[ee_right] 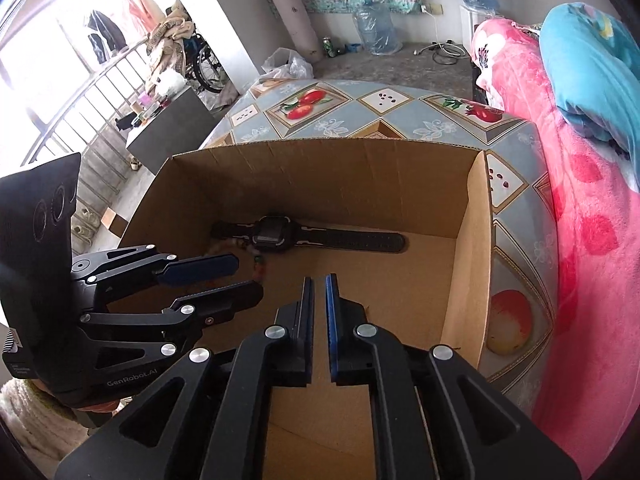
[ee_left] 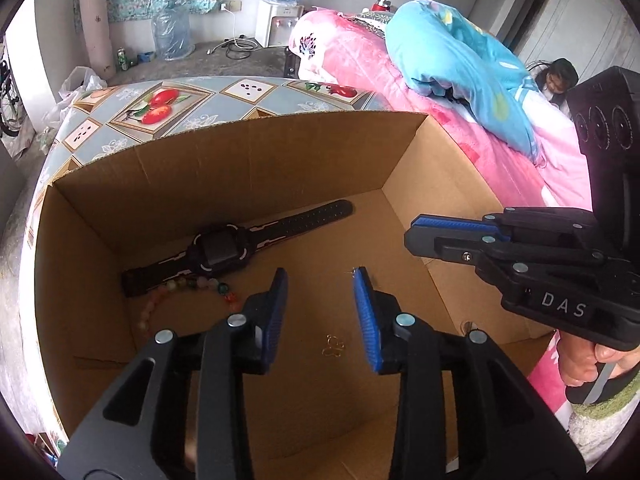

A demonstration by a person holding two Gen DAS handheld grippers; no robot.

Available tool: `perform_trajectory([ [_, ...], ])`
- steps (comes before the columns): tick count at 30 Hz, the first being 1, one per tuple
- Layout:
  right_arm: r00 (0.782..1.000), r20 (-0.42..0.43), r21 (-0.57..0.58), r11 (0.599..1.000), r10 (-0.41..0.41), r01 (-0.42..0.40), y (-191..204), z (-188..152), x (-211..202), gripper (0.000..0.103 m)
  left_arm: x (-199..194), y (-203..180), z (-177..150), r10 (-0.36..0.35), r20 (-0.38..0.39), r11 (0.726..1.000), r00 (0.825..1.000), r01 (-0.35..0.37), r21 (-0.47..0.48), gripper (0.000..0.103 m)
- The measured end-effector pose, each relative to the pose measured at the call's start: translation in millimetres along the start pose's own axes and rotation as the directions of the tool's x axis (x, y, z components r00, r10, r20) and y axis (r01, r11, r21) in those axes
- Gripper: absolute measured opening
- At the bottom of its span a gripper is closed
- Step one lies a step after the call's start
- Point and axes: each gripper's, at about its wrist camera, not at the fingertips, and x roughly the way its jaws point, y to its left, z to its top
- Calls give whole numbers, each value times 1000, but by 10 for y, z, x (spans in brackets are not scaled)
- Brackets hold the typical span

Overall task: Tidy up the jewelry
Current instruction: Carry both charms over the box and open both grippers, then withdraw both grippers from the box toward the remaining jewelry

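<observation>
Both grippers hang over the open cardboard box [ee_left: 224,152]. Left gripper [ee_left: 320,312]: jaws partly open, nothing between them. A small gold earring [ee_left: 334,346] lies on the box floor directly below the gap, toward the near wall. Right gripper [ee_right: 319,312]: jaws almost closed, apparently empty. Watch [ee_left: 224,246] lies along the far wall, long axis parallel to it; bead bracelet [ee_left: 188,292] at its left end. Judgement: left gripper is nearer the earring.

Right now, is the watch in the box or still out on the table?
In the box. The black watch lies flat on the cardboard box floor by the far wall, strap stretched out, beside a bead bracelet.
</observation>
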Motion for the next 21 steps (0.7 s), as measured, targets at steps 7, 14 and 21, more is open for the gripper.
perform_trajectory([
  [7,999,43,4,1000,-7,7,-24,-33,-133,11,-153,-7,12,13,61,1000,998,-13,-5,32],
  [14,978,210,-44,999,14,-5,187,-268,-746,36,-939,-127,-317,-11,305,998,952,-8,59,33],
  [21,922,384,-88,996,42,-9,419,-1045,-1407,44,-1652,-86,-1194,-36,470,997,882,-3,81,37],
])
